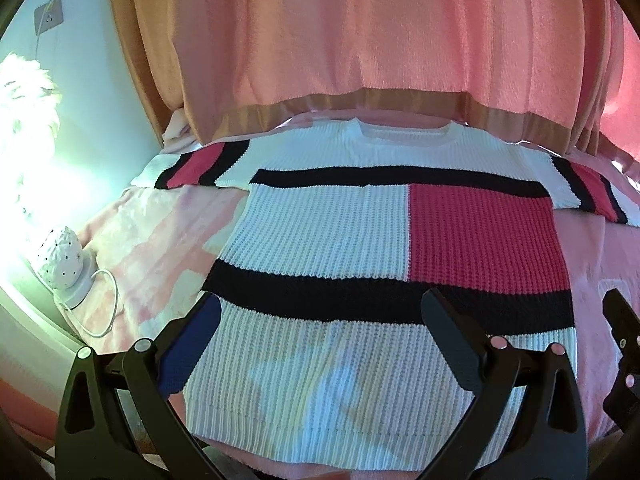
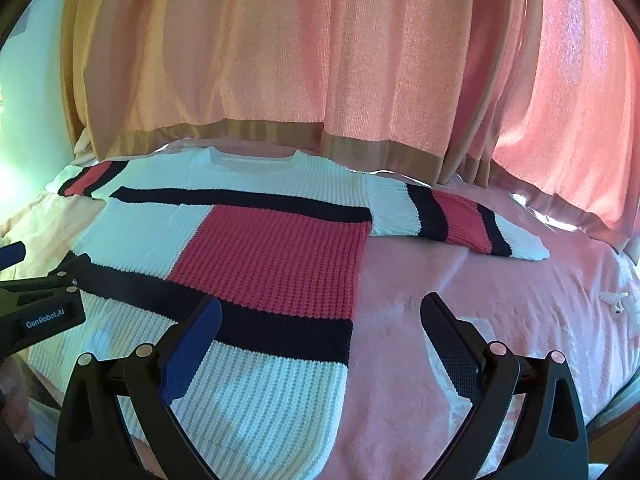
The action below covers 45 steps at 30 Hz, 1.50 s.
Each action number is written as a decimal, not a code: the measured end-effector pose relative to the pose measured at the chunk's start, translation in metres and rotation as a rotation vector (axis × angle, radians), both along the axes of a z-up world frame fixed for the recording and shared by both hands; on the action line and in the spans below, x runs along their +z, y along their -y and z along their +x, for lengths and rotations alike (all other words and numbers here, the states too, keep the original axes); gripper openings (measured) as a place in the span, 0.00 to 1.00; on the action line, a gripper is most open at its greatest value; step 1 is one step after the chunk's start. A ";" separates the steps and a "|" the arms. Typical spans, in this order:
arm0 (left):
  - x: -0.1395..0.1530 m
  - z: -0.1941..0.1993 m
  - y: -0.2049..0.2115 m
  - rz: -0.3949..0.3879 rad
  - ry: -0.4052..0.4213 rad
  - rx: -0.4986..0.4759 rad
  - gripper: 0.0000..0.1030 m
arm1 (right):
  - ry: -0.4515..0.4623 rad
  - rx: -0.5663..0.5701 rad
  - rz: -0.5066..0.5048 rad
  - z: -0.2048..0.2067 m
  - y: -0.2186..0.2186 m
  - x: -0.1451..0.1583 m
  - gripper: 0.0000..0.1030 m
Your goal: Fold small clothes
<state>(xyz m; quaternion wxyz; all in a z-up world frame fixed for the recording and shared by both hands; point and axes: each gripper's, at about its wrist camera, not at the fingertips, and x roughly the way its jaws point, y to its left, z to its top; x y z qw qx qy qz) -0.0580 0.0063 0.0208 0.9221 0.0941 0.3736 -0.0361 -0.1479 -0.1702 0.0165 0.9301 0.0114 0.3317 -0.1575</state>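
Observation:
A knitted sweater [image 1: 324,236] in white, red and black blocks lies flat and face up on a pink bed cover [image 1: 160,232], both sleeves spread out to the sides. It also shows in the right wrist view [image 2: 272,264]. My left gripper [image 1: 324,300] is open and empty above the sweater's lower part. My right gripper [image 2: 320,304] is open and empty over the sweater's lower right edge; one of its fingers is over the bare cover [image 2: 500,300]. The right sleeve [image 2: 452,220] lies stretched out to the right.
A pink and tan curtain [image 1: 360,40] hangs behind the bed. A white dotted lamp [image 1: 64,264] with a cable sits at the bed's left edge. A wall socket [image 1: 49,17] is at the upper left. A small white object [image 2: 616,300] lies on the cover at right.

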 end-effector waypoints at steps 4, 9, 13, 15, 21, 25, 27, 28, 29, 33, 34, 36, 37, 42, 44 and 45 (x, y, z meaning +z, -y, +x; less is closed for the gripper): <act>0.000 0.000 -0.001 0.006 -0.001 0.004 0.95 | -0.005 -0.003 -0.001 -0.002 0.000 -0.002 0.95; 0.000 -0.001 0.000 0.008 0.003 0.006 0.95 | -0.004 -0.006 0.003 -0.003 0.003 -0.003 0.95; -0.002 0.000 0.001 0.013 0.004 0.005 0.95 | -0.006 -0.005 0.001 -0.004 0.004 -0.004 0.95; -0.002 -0.001 0.001 0.014 0.003 0.005 0.95 | -0.006 -0.006 0.000 -0.003 0.004 -0.004 0.95; -0.003 0.000 0.003 0.018 0.004 0.004 0.95 | -0.005 -0.006 0.002 -0.005 0.005 -0.004 0.95; -0.004 0.001 0.003 0.021 0.005 0.004 0.95 | -0.006 -0.007 0.003 -0.005 0.005 -0.005 0.95; -0.004 0.001 0.004 0.020 0.005 0.003 0.95 | -0.006 -0.006 0.004 -0.005 0.006 -0.005 0.95; -0.005 0.001 0.004 0.021 0.006 0.004 0.95 | -0.006 -0.007 0.003 -0.005 0.006 -0.005 0.95; -0.005 0.001 0.004 0.022 0.007 0.004 0.95 | -0.006 -0.007 0.004 -0.005 0.006 -0.005 0.95; -0.005 0.000 0.005 0.025 0.008 0.004 0.95 | -0.007 -0.005 0.002 -0.005 0.006 -0.005 0.95; -0.006 0.000 0.005 0.026 0.009 0.004 0.95 | -0.007 -0.006 0.003 -0.005 0.006 -0.005 0.95; -0.006 0.000 0.005 0.027 0.010 0.005 0.95 | -0.007 -0.007 0.003 -0.005 0.006 -0.005 0.95; -0.006 0.000 0.005 0.027 0.010 0.005 0.95 | -0.007 -0.006 0.002 -0.005 0.006 -0.005 0.95; -0.006 0.000 0.006 0.028 0.009 0.005 0.95 | -0.007 -0.007 0.004 -0.005 0.005 -0.005 0.95; -0.006 0.000 0.006 0.028 0.009 0.005 0.95 | -0.008 -0.007 0.004 -0.005 0.006 -0.005 0.95; -0.006 0.000 0.005 0.028 0.009 0.006 0.95 | -0.008 -0.007 0.005 -0.005 0.006 -0.005 0.95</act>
